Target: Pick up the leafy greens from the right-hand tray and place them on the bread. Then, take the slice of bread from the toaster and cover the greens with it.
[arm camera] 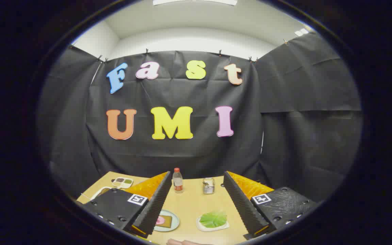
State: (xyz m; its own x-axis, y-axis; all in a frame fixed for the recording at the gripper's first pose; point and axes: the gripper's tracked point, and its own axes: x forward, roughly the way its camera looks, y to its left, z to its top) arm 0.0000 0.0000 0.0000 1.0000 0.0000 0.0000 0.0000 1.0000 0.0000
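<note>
My gripper is held high above a wooden table, open, with nothing between its fingers. Below, between the fingers, the leafy greens lie on a small white tray on the right. To their left a round plate carries a slice of bread with something pink on it, partly hidden by the left finger. The metal toaster stands at the table's far edge, beyond the greens.
A clear bottle with a red cap stands at the far edge, left of the toaster. A divided dish of food sits at the far left corner. A person's hand rests at the near edge.
</note>
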